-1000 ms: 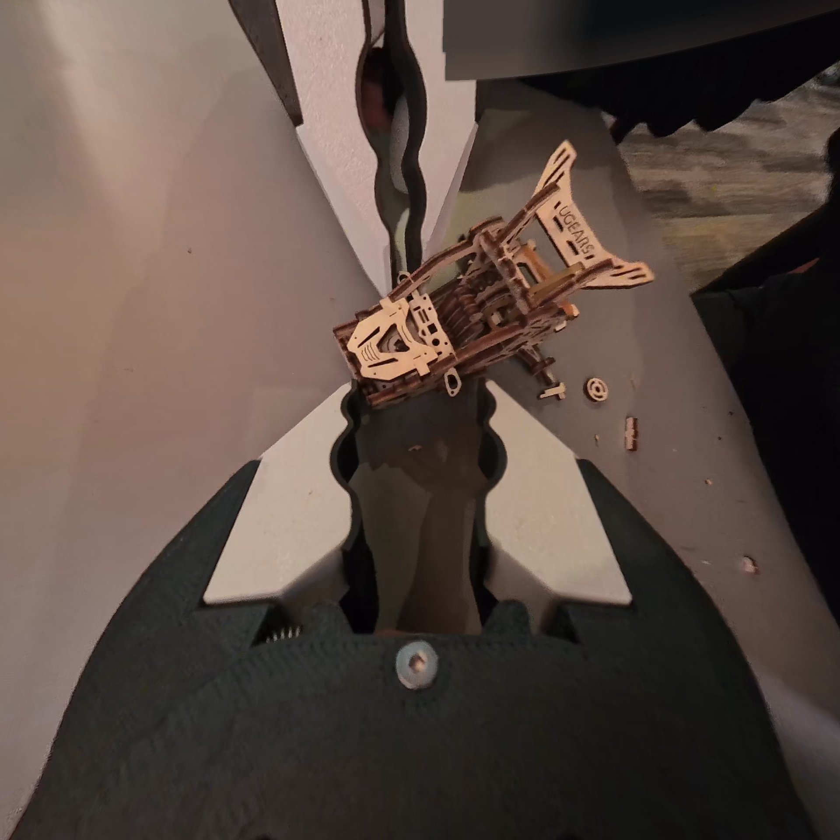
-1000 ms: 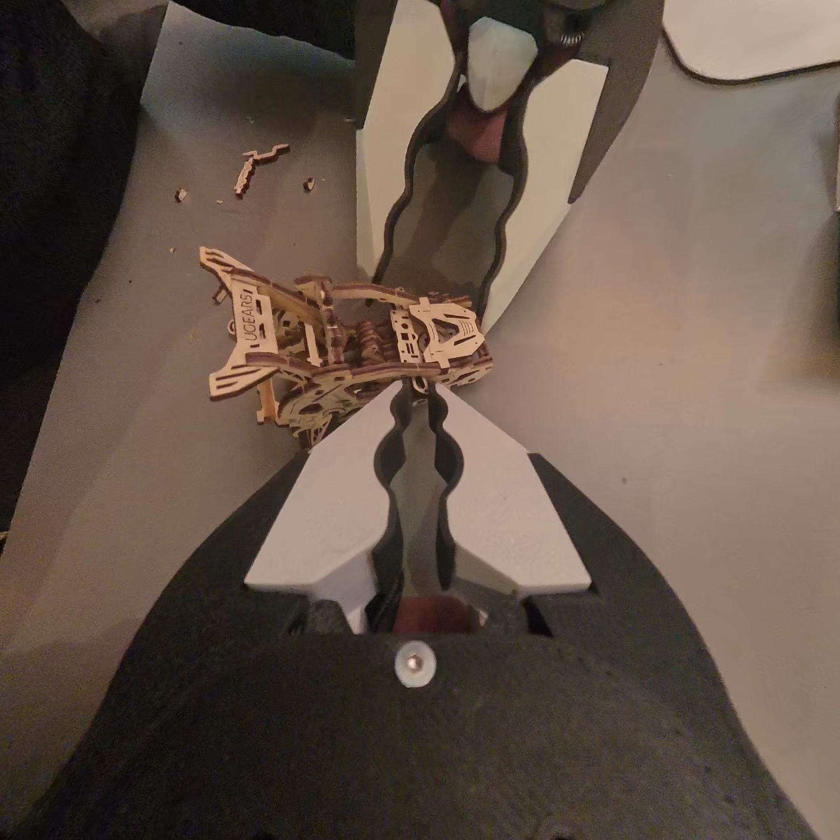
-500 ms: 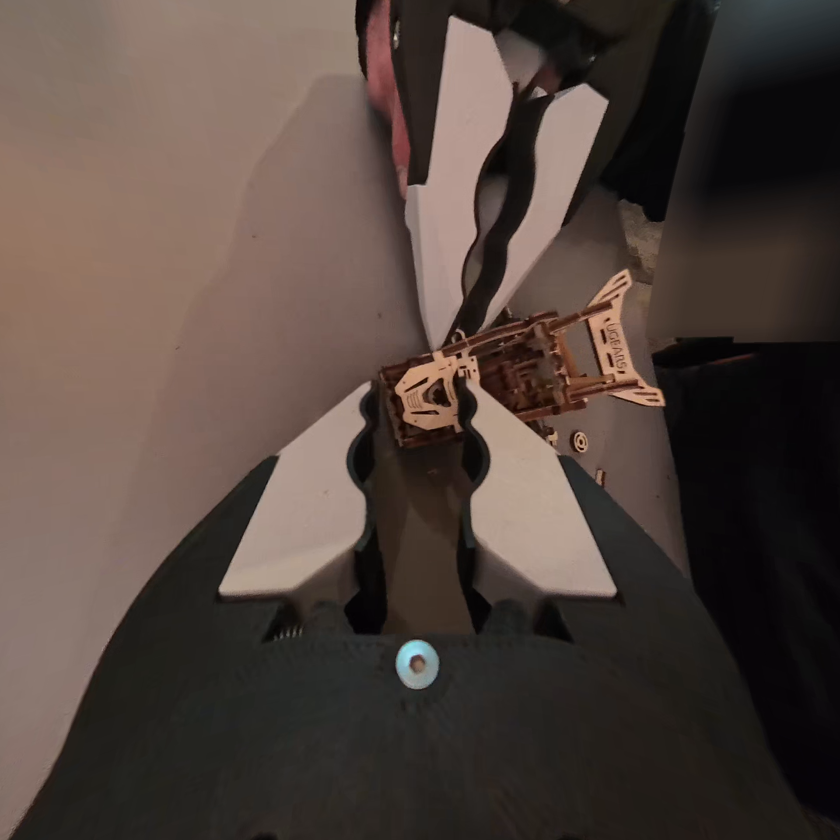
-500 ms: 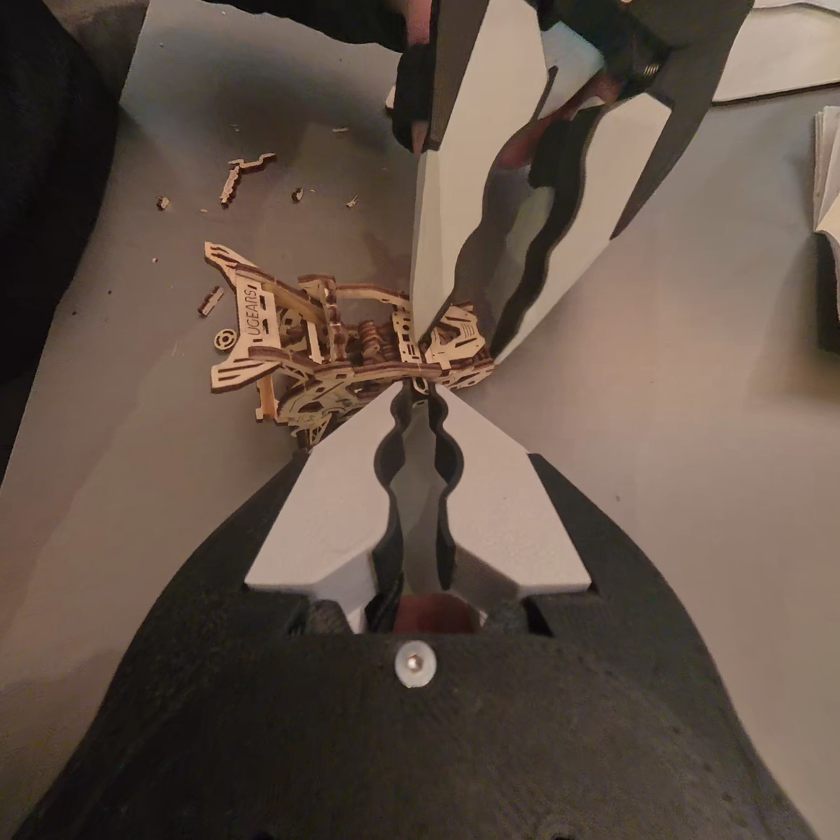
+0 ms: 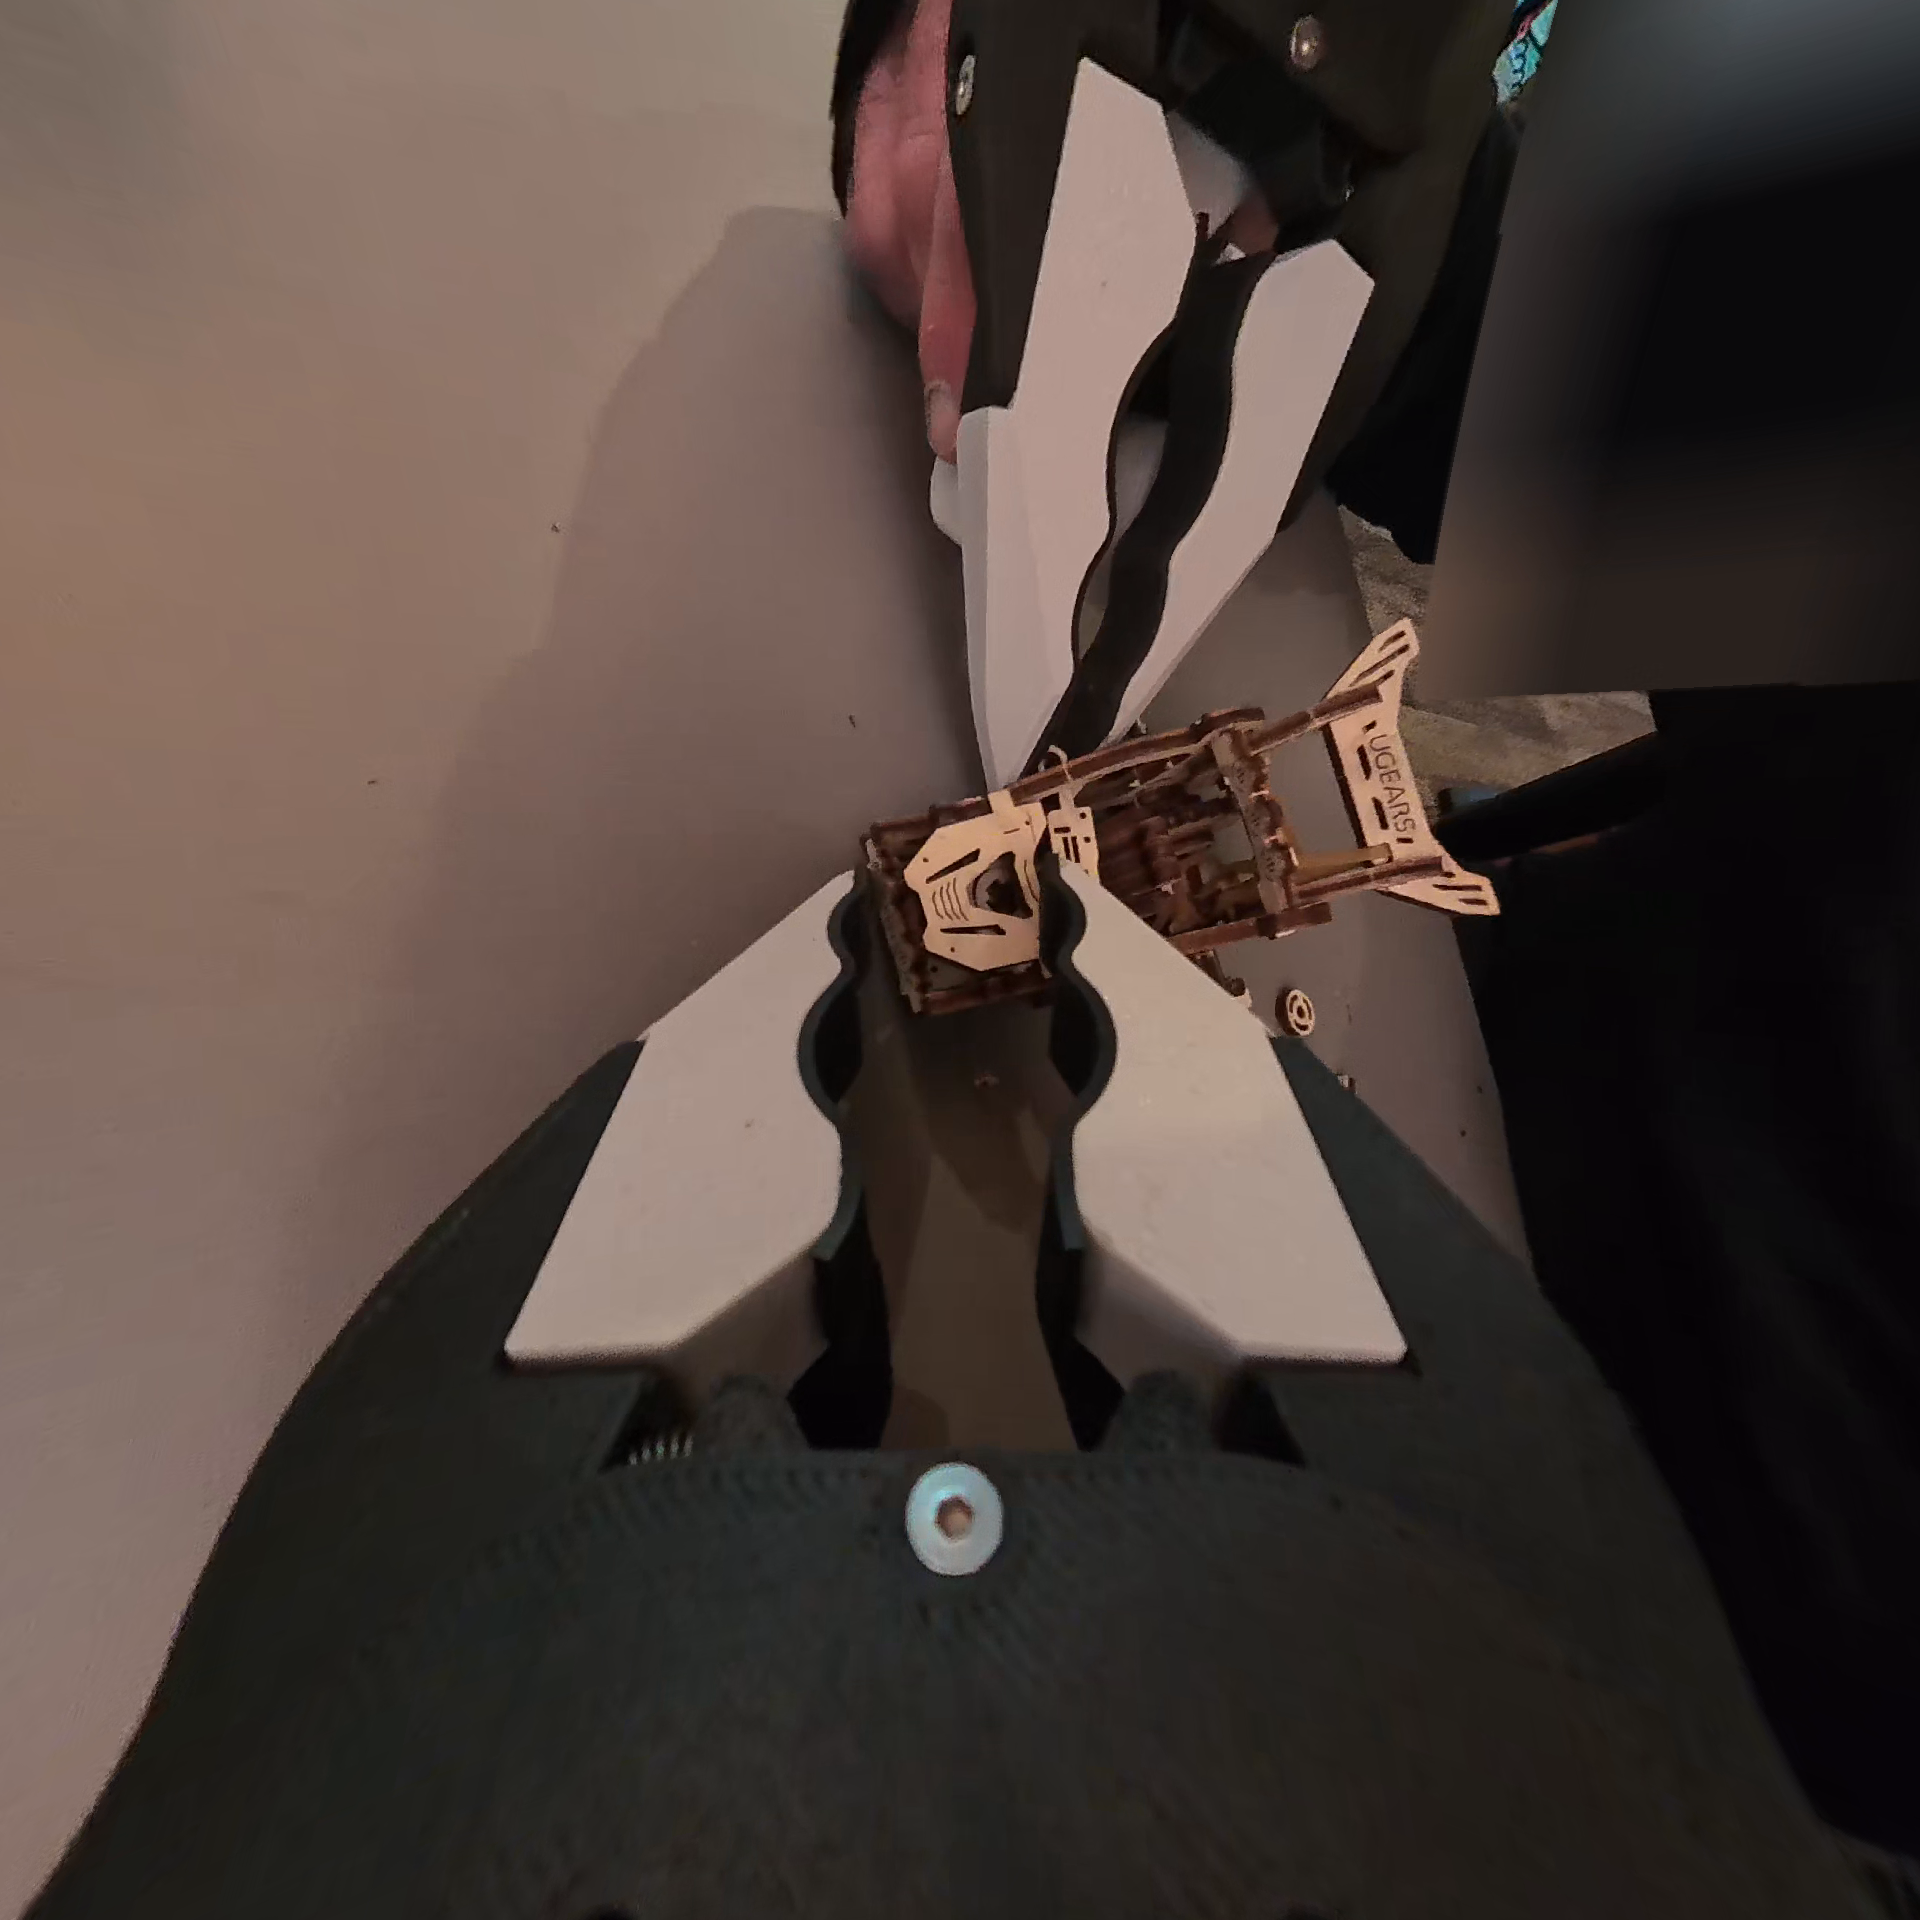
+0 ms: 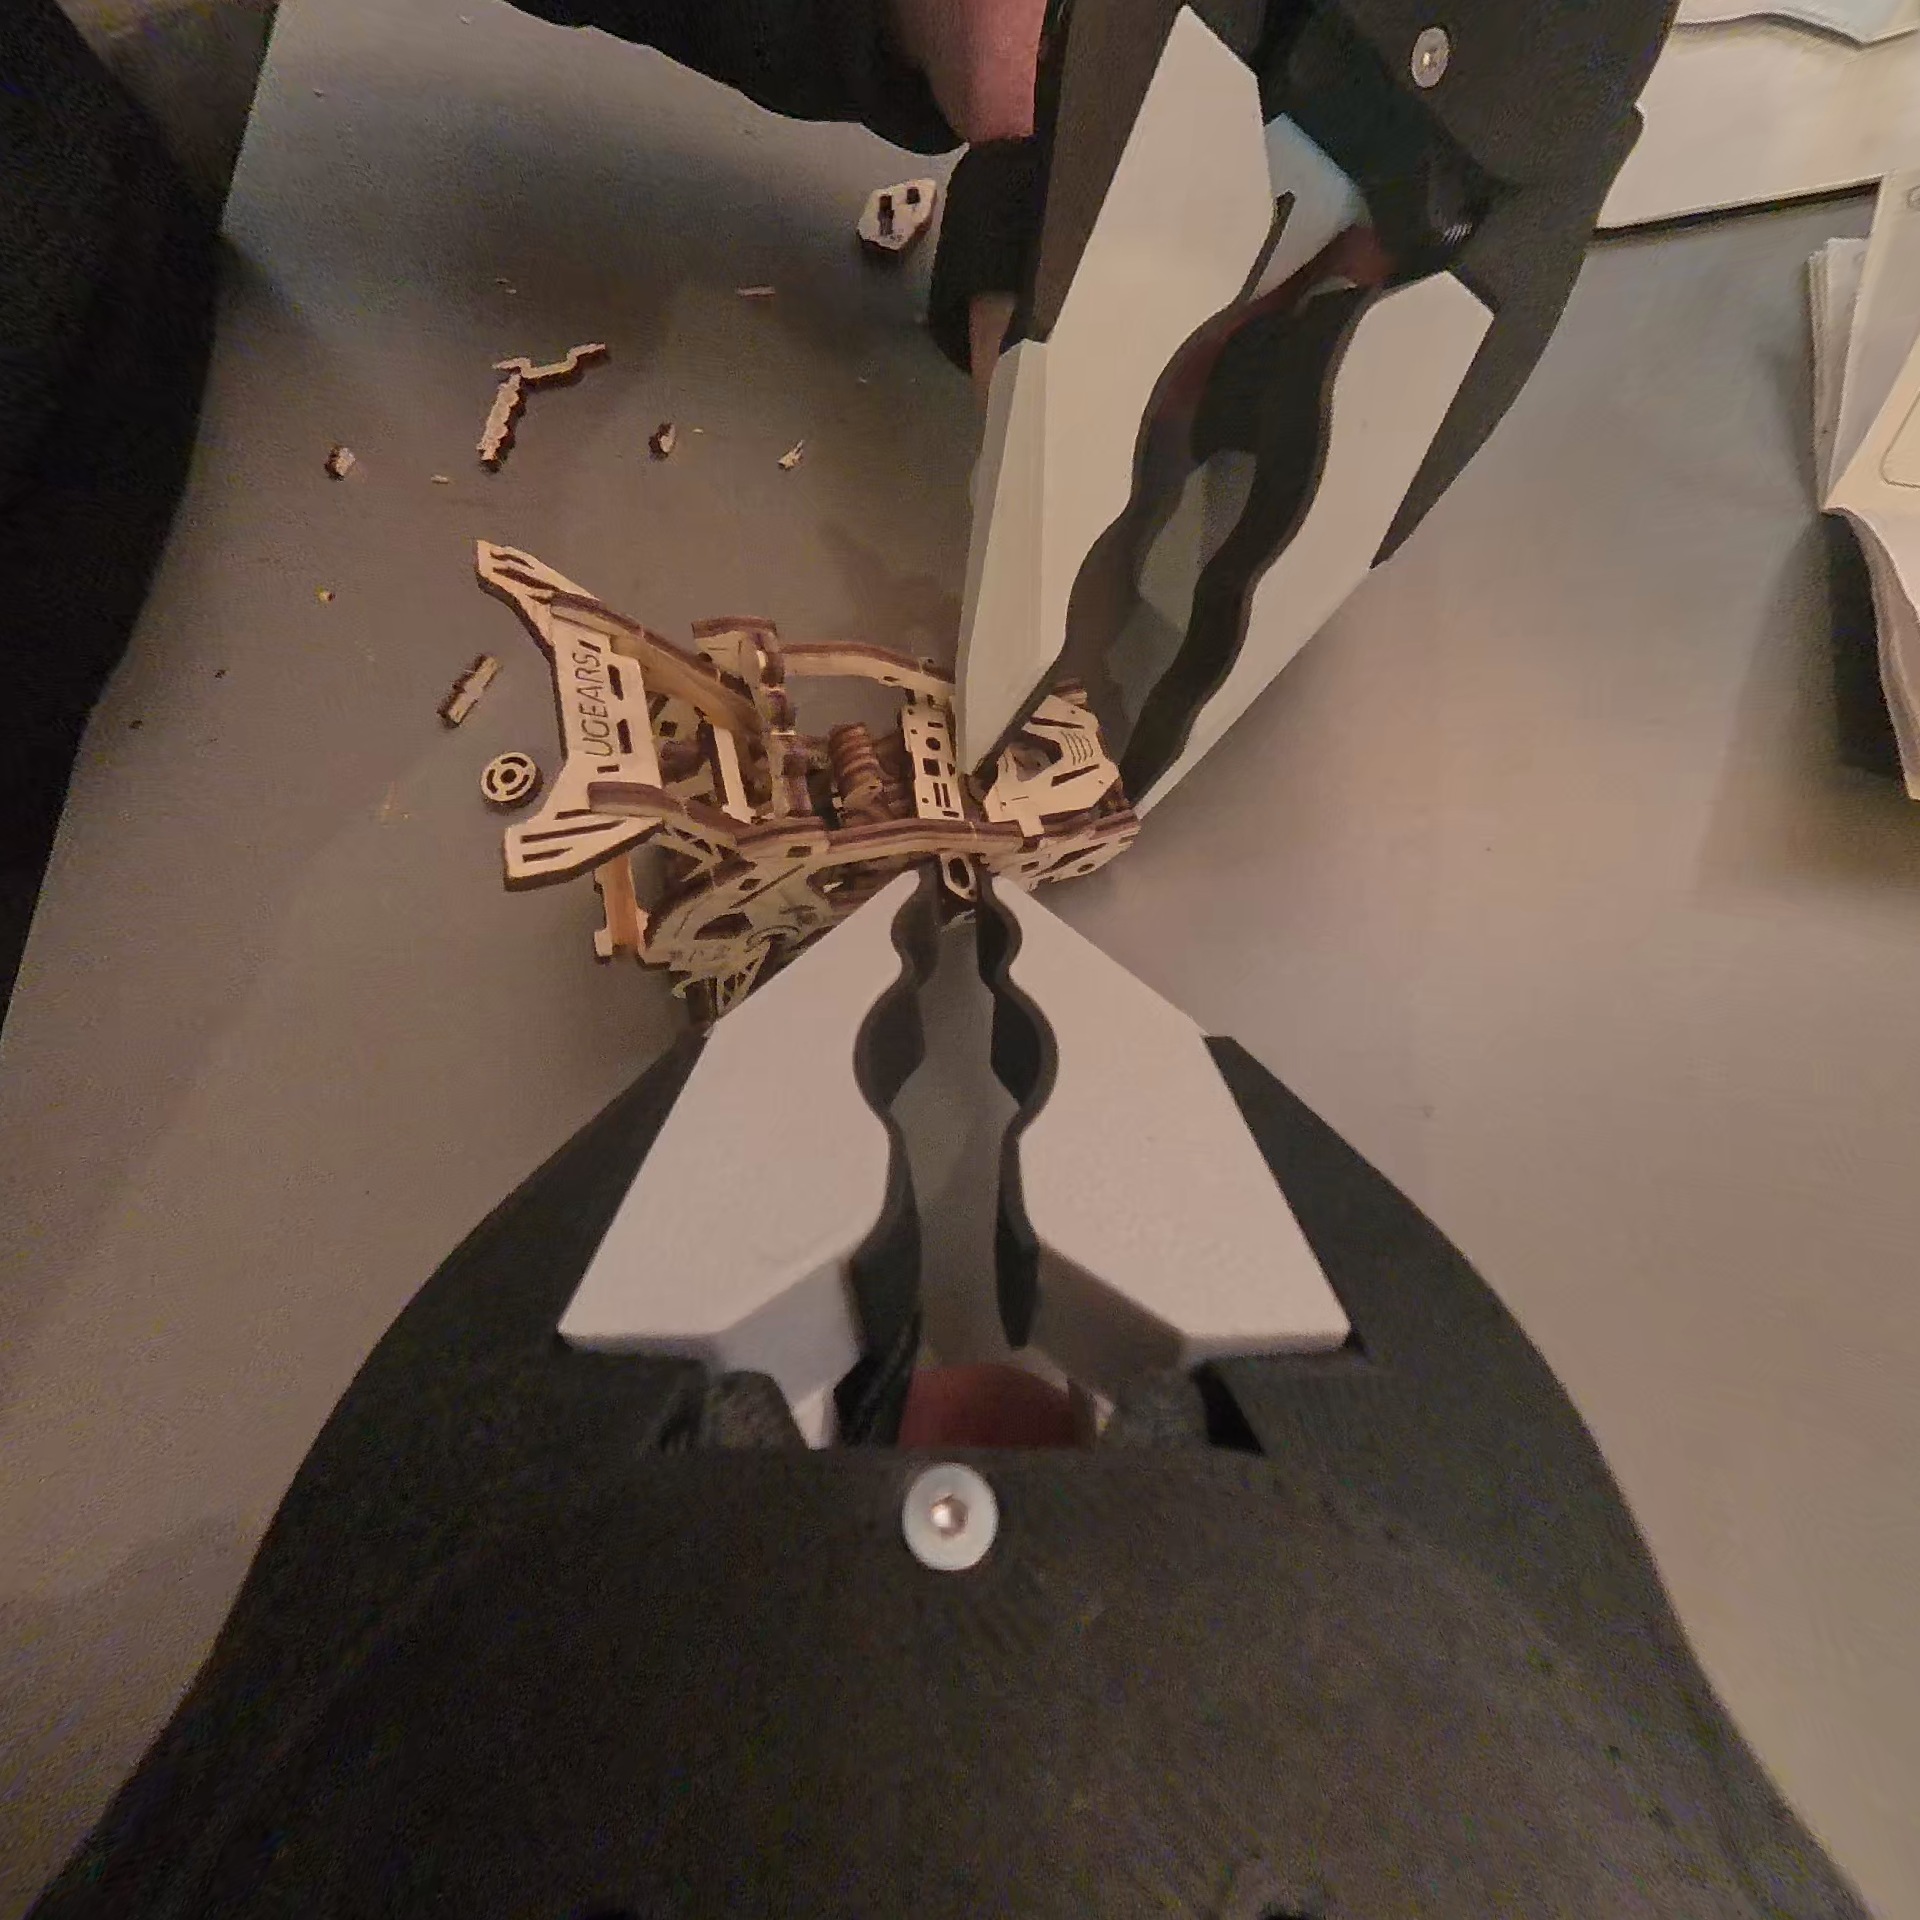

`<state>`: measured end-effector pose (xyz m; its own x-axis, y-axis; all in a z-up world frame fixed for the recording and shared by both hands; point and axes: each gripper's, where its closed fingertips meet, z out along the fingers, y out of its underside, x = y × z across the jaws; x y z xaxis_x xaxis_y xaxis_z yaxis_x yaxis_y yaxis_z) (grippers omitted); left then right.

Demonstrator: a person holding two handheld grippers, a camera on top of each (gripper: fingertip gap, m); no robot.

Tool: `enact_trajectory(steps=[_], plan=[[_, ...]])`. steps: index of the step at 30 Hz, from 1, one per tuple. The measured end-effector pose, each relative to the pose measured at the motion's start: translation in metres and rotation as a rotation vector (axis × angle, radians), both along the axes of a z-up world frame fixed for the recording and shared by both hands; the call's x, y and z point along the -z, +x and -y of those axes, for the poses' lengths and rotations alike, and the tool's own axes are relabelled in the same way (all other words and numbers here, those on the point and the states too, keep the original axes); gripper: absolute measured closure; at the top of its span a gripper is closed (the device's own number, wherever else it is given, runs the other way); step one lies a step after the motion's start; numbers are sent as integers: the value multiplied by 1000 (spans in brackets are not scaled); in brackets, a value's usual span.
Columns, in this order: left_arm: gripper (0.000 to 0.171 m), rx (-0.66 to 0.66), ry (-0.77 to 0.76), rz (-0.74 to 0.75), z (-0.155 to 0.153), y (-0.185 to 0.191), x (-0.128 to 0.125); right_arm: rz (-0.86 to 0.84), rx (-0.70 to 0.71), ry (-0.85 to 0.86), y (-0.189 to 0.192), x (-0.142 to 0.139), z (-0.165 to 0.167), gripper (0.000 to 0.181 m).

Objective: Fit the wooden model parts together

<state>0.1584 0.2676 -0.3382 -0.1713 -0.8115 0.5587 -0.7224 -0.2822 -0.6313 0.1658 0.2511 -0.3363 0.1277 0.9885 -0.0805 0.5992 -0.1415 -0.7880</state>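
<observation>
In the left wrist view, the wooden model (image 5: 1122, 862) lies on the grey surface (image 5: 416, 623) with its long axis running from the near left to the far right; its pale shield-shaped front plate faces the camera and its winged tail piece points to the far right. The left claw (image 5: 956, 914) is closed around the front end, one finger on each side of the plate. The right claw (image 5: 1049, 753) comes down from above, nearly closed, its tips on a thin bar on top of the model. A small wooden ring (image 5: 1299, 1008) lies just behind the model. The tail piece carries engraved lettering.

In the right wrist view, the model (image 6: 810, 800) lies across the frame, tail to the left and front plate to the right. The right claw (image 6: 951, 894) pinches a small lug on its near edge. The left claw (image 6: 1049, 758) grips the front end from the far side. Loose wood scraps (image 6: 520, 400), the ring (image 6: 509, 779) and a small strip (image 6: 468, 691) lie about on the left; papers (image 6: 1870, 416) lie at the right edge.
</observation>
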Motion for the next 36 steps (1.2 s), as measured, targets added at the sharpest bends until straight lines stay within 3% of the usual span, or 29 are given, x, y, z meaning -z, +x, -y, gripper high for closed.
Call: enact_trajectory(steps=[36], plan=[[143,-5,3,19,-1,0,-1,27,61,23,4,4,-3,177]])
